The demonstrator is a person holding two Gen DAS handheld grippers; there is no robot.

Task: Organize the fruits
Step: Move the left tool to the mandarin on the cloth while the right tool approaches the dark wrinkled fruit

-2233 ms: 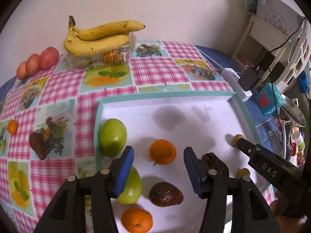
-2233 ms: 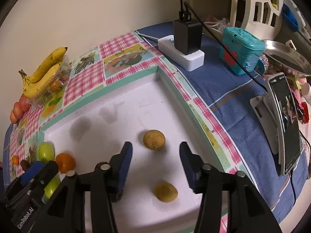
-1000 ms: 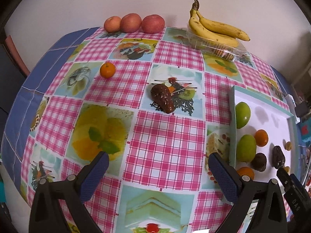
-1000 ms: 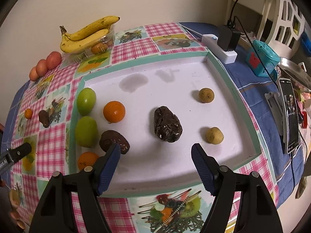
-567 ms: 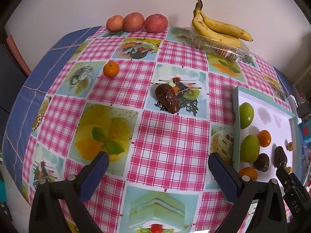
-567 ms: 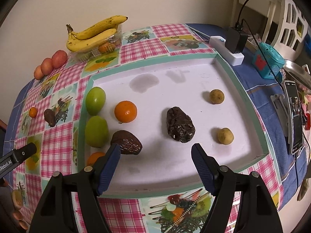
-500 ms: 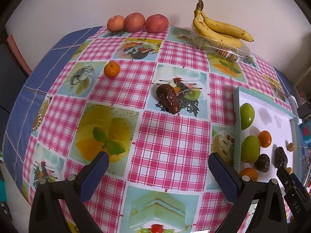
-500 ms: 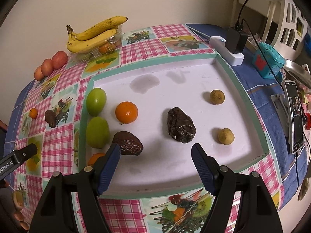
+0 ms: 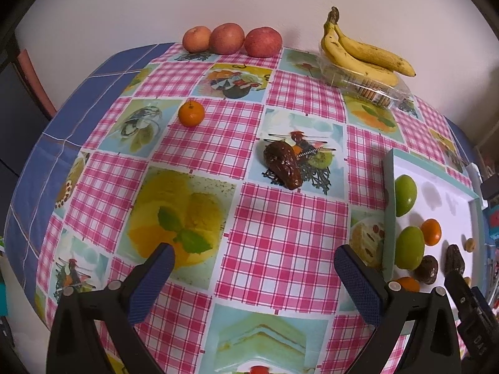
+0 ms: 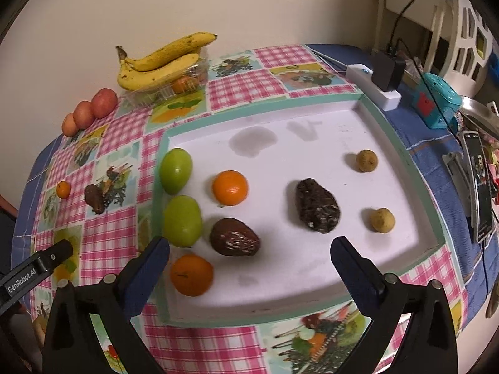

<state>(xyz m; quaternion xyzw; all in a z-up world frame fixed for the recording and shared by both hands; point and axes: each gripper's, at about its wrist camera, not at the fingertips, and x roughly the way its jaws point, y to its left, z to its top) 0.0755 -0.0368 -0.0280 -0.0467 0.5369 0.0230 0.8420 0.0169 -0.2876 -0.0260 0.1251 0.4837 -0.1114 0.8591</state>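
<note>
Checked tablecloth, fruit scattered: left gripper (image 9: 254, 265) hangs wide open and empty, facing a dark avocado (image 9: 283, 164) outside the tray (image 9: 389, 218).
Right gripper (image 10: 249, 258), equally wide, waits over the tray; best approach likely straddles the avocado's narrow width.

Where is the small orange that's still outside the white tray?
The small orange sits on the checked tablecloth, far left in the left wrist view, left of the dark brown fruit and below the three red apples.
</note>
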